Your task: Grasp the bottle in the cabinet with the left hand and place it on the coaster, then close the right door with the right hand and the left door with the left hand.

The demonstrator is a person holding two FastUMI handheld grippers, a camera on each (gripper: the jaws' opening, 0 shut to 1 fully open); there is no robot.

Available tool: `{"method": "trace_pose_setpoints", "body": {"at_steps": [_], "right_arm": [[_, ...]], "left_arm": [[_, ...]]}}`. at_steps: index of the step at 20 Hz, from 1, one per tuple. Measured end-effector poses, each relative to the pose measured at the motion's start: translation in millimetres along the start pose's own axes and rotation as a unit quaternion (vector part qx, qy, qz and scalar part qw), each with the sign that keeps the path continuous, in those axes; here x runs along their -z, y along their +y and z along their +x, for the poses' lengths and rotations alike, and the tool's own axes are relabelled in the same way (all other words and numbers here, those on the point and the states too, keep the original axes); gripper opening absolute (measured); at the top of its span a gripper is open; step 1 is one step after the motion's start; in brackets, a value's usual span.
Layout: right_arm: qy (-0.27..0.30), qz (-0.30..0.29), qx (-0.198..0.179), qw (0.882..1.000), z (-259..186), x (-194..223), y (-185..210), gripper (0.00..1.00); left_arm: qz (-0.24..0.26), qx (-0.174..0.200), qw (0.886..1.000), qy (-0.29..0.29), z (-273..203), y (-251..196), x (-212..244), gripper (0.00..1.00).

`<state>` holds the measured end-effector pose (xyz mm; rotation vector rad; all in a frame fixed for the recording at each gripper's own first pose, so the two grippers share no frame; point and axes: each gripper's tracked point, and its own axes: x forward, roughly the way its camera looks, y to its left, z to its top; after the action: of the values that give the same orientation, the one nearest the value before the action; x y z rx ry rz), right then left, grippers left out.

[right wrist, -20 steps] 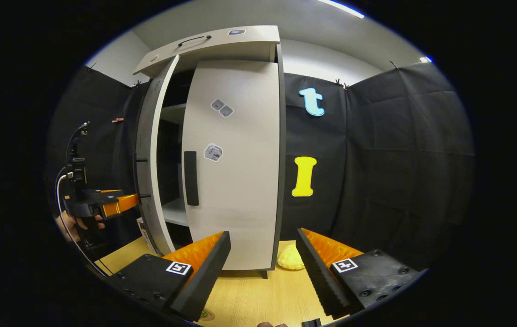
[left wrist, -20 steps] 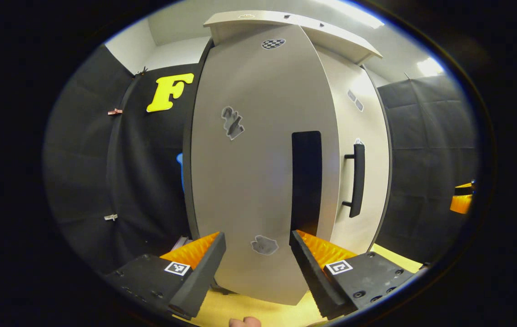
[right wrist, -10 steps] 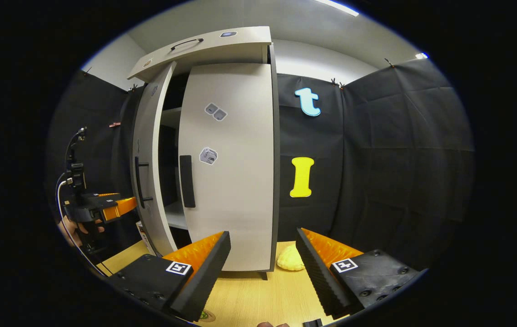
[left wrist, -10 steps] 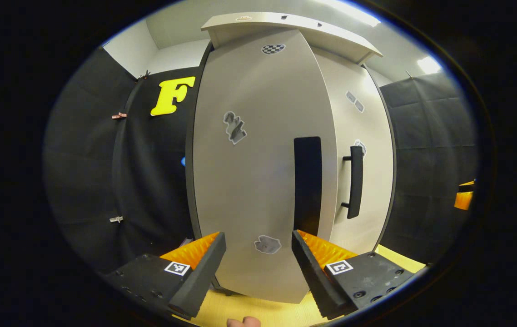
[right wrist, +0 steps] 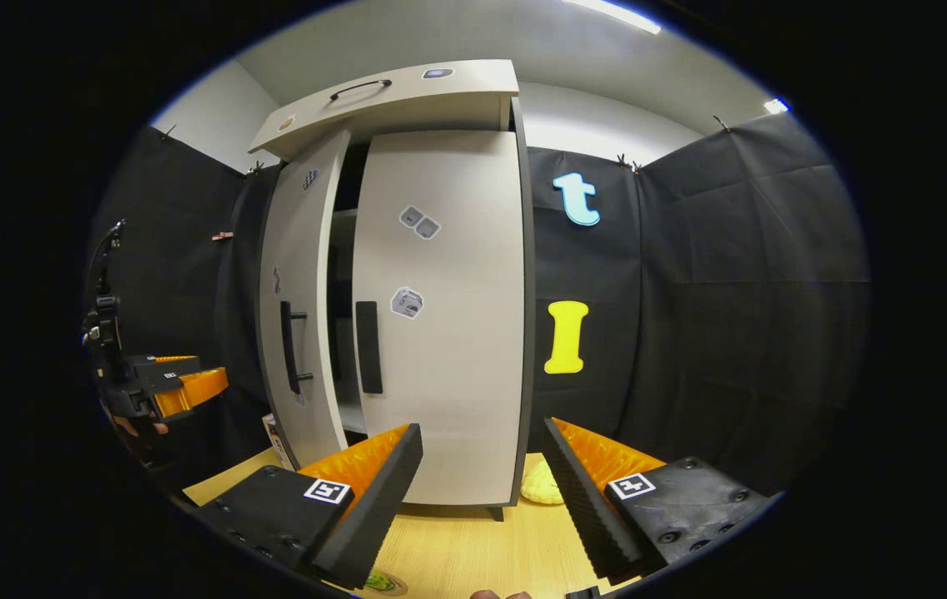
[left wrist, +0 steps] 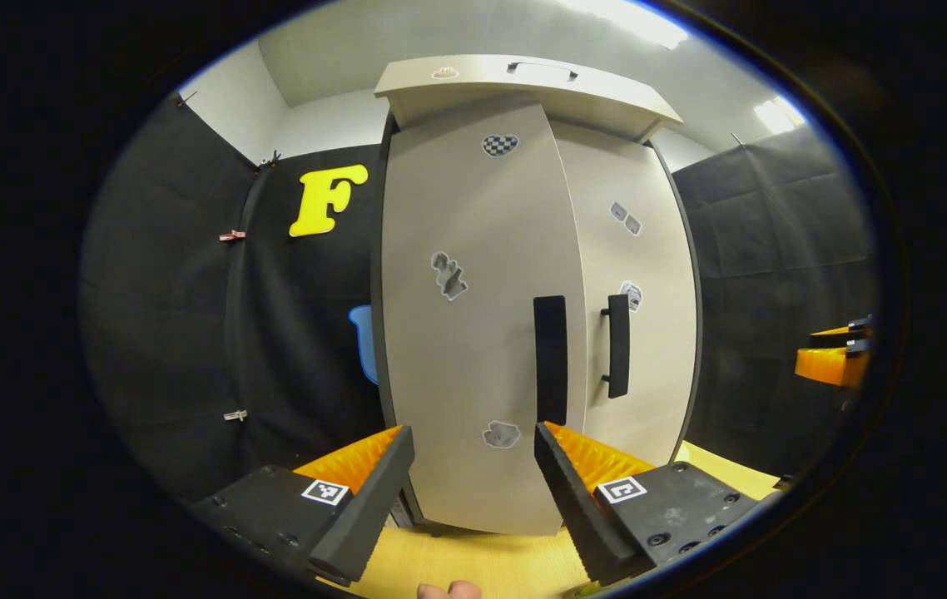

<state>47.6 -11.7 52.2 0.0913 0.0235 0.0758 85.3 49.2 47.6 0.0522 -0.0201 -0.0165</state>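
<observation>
Cabinet (right wrist: 407, 283) comes first as the biggest thing, standing on the wooden table (right wrist: 457, 549) at 12 o'clock from both grippers, with its right door (right wrist: 440, 316) flat against the frame and its left door (right wrist: 299, 308) ajar, a dark slit showing between the 2 in the right gripper view. Closing that left door is, by my judgement, the step in hand; the bottle itself I cannot make out for certain, so I cannot say where it stands. To finish well, press flat on the left door's face (left wrist: 473, 333) near the handle (left wrist: 550, 358), far from the hinge, and follow through until the edges meet, easing off so it does not bounce back. Left gripper (left wrist: 473, 474) has its jaws spread wide and holds nothing, with the door straight ahead between its fingers. Right gripper (right wrist: 482, 474) is likewise wide and empty, waiting at about 3 o'clock of the left one (right wrist: 182, 387). A pale yellow object (right wrist: 542, 491) lies at the cabinet's right foot.
</observation>
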Motion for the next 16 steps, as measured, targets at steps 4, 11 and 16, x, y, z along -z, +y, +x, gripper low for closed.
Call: {"method": "trace_pose_setpoints", "body": {"at_steps": [4, 11, 16], "right_arm": [[-0.008, -0.003, -0.006, 1.0, -7, -5, 19, 0.96], [-0.013, -0.005, -0.009, 1.0, -23, -5, 40, 0.96], [-0.012, -0.006, -0.007, 1.0, -31, -2, 44, 0.96]], "left_arm": [[-0.003, -0.011, 1.0, 0.003, -24, 13, -2, 0.93], [0.007, -0.018, 1.0, 0.007, -50, 18, 4, 0.93], [0.007, -0.013, 1.0, 0.002, -60, 13, 2, 0.93]]}}
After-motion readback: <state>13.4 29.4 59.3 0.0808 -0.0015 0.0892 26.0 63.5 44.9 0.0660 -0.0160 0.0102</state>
